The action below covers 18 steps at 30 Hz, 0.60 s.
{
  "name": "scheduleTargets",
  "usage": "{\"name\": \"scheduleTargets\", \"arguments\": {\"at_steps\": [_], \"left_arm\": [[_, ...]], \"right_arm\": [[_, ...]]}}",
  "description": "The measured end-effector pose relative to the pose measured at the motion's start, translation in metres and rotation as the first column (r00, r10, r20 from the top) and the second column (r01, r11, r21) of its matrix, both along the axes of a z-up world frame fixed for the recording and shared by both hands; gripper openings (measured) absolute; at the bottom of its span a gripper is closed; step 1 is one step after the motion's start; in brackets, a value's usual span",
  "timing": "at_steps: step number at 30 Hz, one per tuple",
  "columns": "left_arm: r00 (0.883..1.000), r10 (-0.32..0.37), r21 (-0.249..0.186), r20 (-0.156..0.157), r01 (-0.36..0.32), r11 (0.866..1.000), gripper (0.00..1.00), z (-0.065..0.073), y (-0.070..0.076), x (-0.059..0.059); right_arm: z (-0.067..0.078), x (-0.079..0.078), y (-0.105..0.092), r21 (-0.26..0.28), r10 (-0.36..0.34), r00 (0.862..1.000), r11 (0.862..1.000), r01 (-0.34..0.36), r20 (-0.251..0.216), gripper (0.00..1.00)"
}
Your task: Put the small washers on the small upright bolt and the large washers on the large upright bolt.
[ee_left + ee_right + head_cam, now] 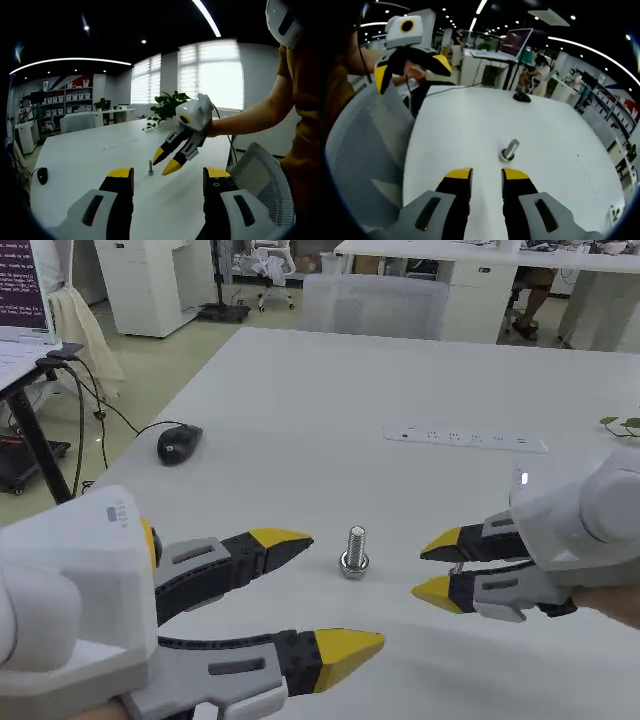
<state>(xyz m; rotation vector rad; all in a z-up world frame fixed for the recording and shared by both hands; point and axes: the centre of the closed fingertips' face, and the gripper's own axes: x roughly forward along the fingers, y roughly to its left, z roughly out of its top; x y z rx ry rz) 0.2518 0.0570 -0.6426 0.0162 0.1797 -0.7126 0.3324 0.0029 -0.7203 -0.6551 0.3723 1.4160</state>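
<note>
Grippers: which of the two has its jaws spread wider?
The left gripper; its jaws gape wide, while the right gripper holds its tips close together.

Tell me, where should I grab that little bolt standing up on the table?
Pinch the bolt by its thin threaded shaft, above the wide base. It stands upright with the wide end down on the table, so the shaft is the free part. Probably come in level from the side with the right gripper, whose open jaws point at it.
</note>
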Motion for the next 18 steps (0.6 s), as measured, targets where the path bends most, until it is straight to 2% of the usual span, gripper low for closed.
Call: {"name": "scheduleTargets", "arguments": {"at_steps": [3, 4, 8, 9, 11, 13, 15, 18], "left_arm": [[1.000, -0.006, -0.008, -0.003, 0.006, 1.000, 0.55, 0.000, -0.004, -0.001], [1.000, -0.011, -0.005, -0.010, 0.011, 1.000, 0.55, -0.001, -0.006, -0.002], [0.999, -0.040, -0.013, -0.017, 0.039, 0.999, 0.55, -0.002, -0.018, -0.014], [0.999, -0.041, -0.011, -0.019, 0.041, 0.999, 0.55, -0.002, -0.020, -0.015], [0.999, -0.042, 0.000, -0.025, 0.042, 0.999, 0.55, -0.003, -0.023, -0.020], [0.999, -0.046, -0.008, -0.026, 0.046, 0.999, 0.55, -0.001, -0.024, -0.025], [0.999, -0.043, -0.001, -0.028, 0.043, 0.999, 0.56, 0.000, -0.025, -0.028], [0.998, -0.048, 0.005, -0.032, 0.048, 0.999, 0.56, 0.000, -0.027, -0.032]], "right_arm": [[0.009, -0.017, -0.011, 0.075, 0.009, 0.999, 0.997, -0.006, -0.031, 0.24], [0.013, -0.026, -0.016, 0.113, 0.014, 0.998, 0.994, -0.007, -0.056, 0.24], [0.022, -0.051, -0.026, 0.208, 0.044, 0.994, 0.978, -0.021, -0.104, 0.25], [0.024, -0.057, -0.030, 0.232, 0.050, 0.994, 0.972, -0.025, -0.102, 0.25], [0.025, -0.066, -0.037, 0.254, 0.051, 0.994, 0.967, -0.024, -0.100, 0.26], [0.028, -0.077, -0.041, 0.301, 0.058, 0.988, 0.954, -0.013, -0.142, 0.29], [0.025, -0.082, -0.048, 0.303, 0.050, 0.988, 0.953, -0.002, -0.148, 0.30], [0.025, -0.089, -0.055, 0.335, 0.033, 0.984, 0.942, 0.028, -0.174, 0.32]]}}
